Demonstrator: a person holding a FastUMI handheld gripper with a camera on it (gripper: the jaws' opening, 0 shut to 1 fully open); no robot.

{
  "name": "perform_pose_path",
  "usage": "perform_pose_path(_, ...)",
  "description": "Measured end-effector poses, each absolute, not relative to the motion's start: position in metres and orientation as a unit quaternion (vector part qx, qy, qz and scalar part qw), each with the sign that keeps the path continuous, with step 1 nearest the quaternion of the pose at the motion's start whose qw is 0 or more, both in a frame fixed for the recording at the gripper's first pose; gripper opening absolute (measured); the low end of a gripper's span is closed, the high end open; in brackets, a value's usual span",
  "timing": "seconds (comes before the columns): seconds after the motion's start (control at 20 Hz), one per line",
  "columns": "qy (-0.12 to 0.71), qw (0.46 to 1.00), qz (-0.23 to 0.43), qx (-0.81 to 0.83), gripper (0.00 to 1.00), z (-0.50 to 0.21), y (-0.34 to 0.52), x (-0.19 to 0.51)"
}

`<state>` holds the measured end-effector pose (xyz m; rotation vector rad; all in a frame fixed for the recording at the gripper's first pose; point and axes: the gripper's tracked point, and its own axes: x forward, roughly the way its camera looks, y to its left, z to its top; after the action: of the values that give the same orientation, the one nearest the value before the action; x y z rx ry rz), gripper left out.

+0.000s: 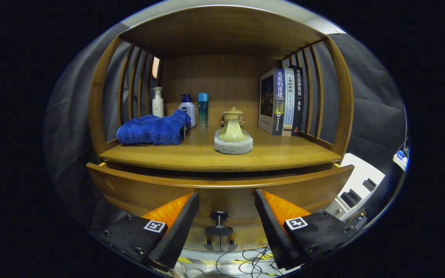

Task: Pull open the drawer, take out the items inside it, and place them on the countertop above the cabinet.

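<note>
A wooden cabinet's drawer (pixel 137 189) stands pulled out a little, with a dark gap under the countertop (pixel 284 156). Its black knob (pixel 219 224) sits between my fingers, untouched by either. My gripper (pixel 226 218) is open, level with the drawer front. What lies inside the drawer is hidden. On the countertop rest a folded blue towel (pixel 151 131) at the left and a yellow-green pitcher (pixel 232 131) on a grey round pad (pixel 233 146) in the middle.
At the back of the countertop stand a white pump bottle (pixel 157 102), a blue-capped pump bottle (pixel 187 109), a slim teal bottle (pixel 203 110) and a lidded cup (pixel 233 114). Books (pixel 282 101) lean at the right. Slatted side walls enclose the shelf. Cables (pixel 245 260) lie on the floor below.
</note>
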<state>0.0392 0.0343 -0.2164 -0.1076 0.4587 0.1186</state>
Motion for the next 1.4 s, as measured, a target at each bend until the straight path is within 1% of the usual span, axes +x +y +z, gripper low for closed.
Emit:
perform_pose_path(0.7,0.231,0.970,0.059,-0.039,0.97,-0.223,0.036,0.069)
perform_pose_path(1.4,0.235,0.969,0.060,-0.048,0.97,-0.222,0.033,0.069)
